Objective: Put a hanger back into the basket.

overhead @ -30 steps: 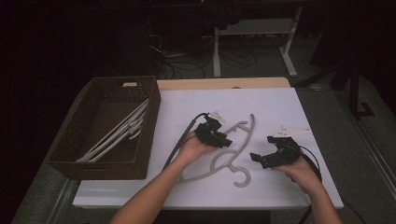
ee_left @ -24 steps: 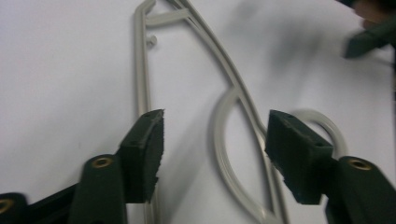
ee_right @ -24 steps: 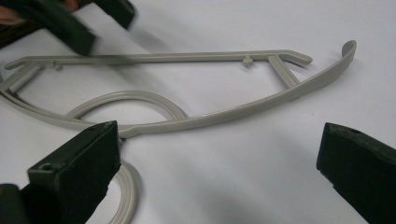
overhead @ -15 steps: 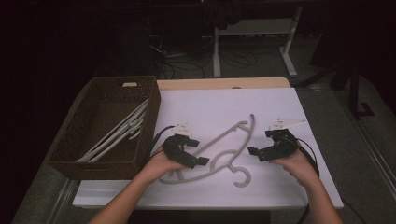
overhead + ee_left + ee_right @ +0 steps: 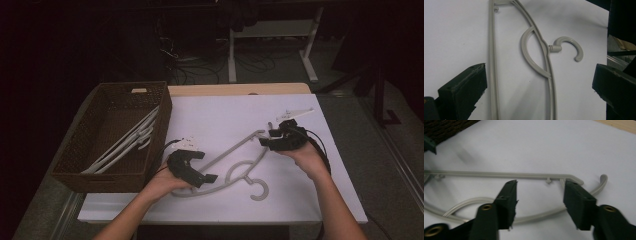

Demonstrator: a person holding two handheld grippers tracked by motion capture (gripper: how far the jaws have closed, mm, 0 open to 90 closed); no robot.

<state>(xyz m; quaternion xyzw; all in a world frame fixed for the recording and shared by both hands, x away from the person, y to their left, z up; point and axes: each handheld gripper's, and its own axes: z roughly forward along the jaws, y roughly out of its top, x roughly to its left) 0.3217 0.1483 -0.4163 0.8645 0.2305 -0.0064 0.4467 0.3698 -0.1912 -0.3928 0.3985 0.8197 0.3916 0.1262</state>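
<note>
Lying flat on the white table (image 5: 220, 112), a grey plastic hanger (image 5: 235, 162) stretches between the two grippers, its hook (image 5: 260, 190) curling toward the person's side. The left gripper (image 5: 192, 167) sits at the hanger's nearer, lower-left end; its jaws have just been opening and now stand spread wide. In the left gripper view the hanger's straight bar and curved arm (image 5: 549, 82) run up between those jaws without touching either, and the hook (image 5: 571, 46) lies off toward the jaw on the view's right. The right gripper (image 5: 272, 140) is over the hanger's far end, with the person's hand (image 5: 305, 155) behind it. Its jaws have just been closing and are now partly drawn in, yet in the right gripper view the hanger's curved arm (image 5: 539, 216) passes between them with clear gaps on both sides, so no pad presses on it; the straight bar (image 5: 499, 174) lies just beyond the jaw tips, and the arm's upturned end (image 5: 602, 180) shows past the jaw on the view's right. Off to the outer side of the left gripper stands a brown wicker basket (image 5: 80, 150), with several pale hangers (image 5: 127, 142) lying slanted inside it.
</note>
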